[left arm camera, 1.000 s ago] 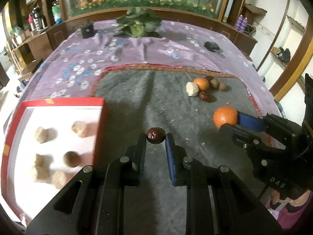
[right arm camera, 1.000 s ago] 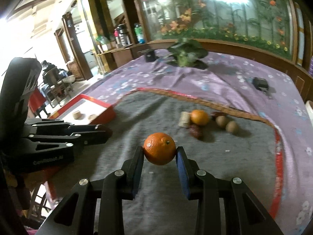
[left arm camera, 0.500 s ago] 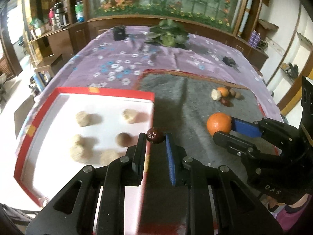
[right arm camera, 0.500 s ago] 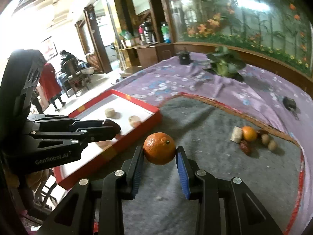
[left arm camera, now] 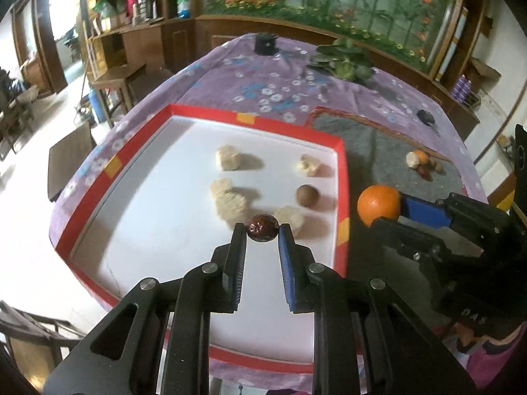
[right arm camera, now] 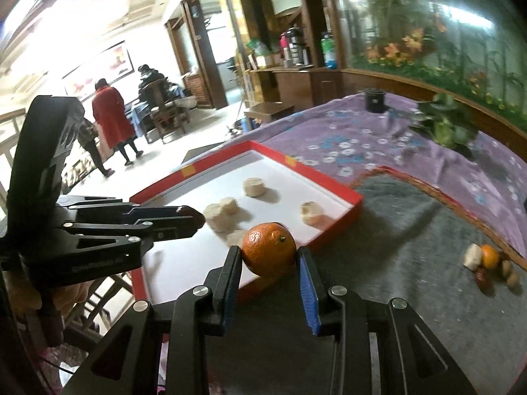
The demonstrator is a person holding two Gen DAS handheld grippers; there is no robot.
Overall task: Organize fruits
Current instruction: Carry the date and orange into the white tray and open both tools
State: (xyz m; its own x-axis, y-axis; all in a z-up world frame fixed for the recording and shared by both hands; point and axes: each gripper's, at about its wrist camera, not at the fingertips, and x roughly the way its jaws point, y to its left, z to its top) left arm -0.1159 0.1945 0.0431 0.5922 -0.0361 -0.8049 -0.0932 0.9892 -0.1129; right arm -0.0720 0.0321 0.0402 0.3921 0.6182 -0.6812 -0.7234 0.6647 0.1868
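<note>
My left gripper (left arm camera: 262, 230) is shut on a dark red date (left arm camera: 262, 227) and holds it above the white floor of the red-rimmed tray (left arm camera: 138, 217). My right gripper (right arm camera: 268, 256) is shut on an orange (right arm camera: 268, 252) just right of the tray's edge (right arm camera: 329, 233); the orange also shows in the left wrist view (left arm camera: 378, 204). In the tray lie several pale fruit pieces (left arm camera: 228, 161) and one brown round fruit (left arm camera: 307, 195).
A small pile of fruit (left arm camera: 423, 164) with another orange (right arm camera: 489, 256) lies on the grey mat (right arm camera: 411, 230) at the far right. The table has a purple flowered cloth (left arm camera: 263, 82), a green plant (left arm camera: 342, 61) and a black cup (right arm camera: 374, 100). People stand far off left.
Both grippers have moved left, from over the grey mat toward the tray. The date now hangs above the tray floor; the orange is beside the tray's edge. Both grips are unchanged.
</note>
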